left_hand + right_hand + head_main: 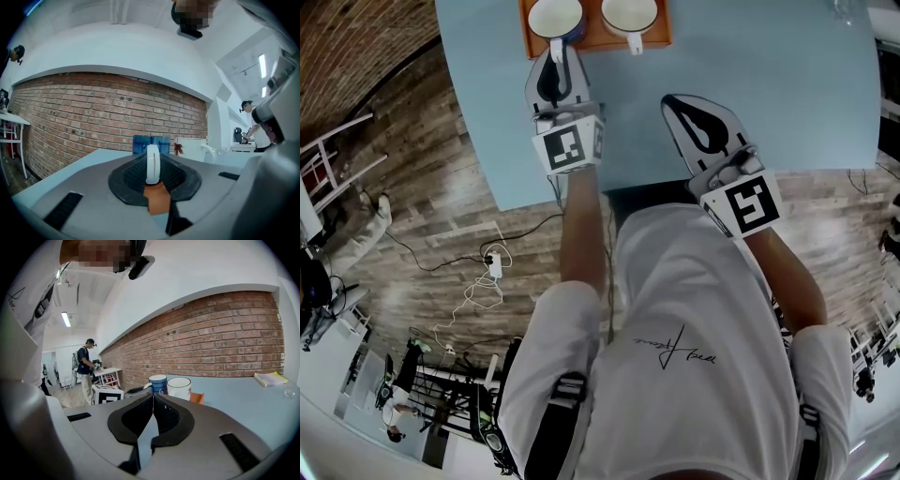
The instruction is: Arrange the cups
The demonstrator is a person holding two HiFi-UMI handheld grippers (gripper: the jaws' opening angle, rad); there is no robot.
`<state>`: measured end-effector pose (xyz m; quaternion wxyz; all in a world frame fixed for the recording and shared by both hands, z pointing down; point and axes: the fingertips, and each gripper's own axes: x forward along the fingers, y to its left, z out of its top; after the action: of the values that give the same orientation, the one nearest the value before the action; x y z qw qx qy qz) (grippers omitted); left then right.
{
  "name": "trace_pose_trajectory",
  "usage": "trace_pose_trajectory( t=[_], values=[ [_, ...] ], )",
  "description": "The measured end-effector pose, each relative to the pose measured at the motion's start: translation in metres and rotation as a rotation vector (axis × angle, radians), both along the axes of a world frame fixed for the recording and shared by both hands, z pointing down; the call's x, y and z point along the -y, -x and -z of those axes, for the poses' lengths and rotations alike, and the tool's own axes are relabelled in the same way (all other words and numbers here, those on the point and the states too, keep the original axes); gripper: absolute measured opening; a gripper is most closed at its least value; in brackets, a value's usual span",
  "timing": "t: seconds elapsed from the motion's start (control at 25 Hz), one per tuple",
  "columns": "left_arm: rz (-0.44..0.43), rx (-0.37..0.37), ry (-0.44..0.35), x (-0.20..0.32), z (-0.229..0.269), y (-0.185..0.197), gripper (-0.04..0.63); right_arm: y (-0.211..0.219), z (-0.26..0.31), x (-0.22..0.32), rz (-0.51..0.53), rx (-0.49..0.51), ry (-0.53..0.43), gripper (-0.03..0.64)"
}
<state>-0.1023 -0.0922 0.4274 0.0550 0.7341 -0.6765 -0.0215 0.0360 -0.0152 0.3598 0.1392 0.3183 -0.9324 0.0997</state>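
An orange tray [586, 39] at the far edge of the light-blue table [769, 84] holds two cups side by side: a blue cup [553, 14] on the left and a white cup [628, 13] on the right. My left gripper [556, 54] is shut on the blue cup's white handle [153, 164]. Behind that handle stands the blue cup [151, 143], with the white cup [192, 147] to its right. My right gripper [672, 99] hovers over bare table nearer me, shut and with nothing in it. From there both the blue cup [158, 383] and the white cup [179, 387] stand ahead.
A yellow book [271, 378] and a small clear glass object [290, 392] lie far right on the table. The table's near edge [675, 183] is just under my wrists. A brick wall runs behind the table. A person [86, 366] stands at a white table in the background.
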Motion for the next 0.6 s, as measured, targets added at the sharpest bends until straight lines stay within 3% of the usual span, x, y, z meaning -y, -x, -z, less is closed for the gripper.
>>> trace_pose_trajectory(
  t=[0.6],
  values=[
    [0.019,0.011,0.01,-0.0031,-0.0009,-0.0019,0.055,0.0023,0.0007,0.0,0.001,0.002,0.008,0.023]
  ],
)
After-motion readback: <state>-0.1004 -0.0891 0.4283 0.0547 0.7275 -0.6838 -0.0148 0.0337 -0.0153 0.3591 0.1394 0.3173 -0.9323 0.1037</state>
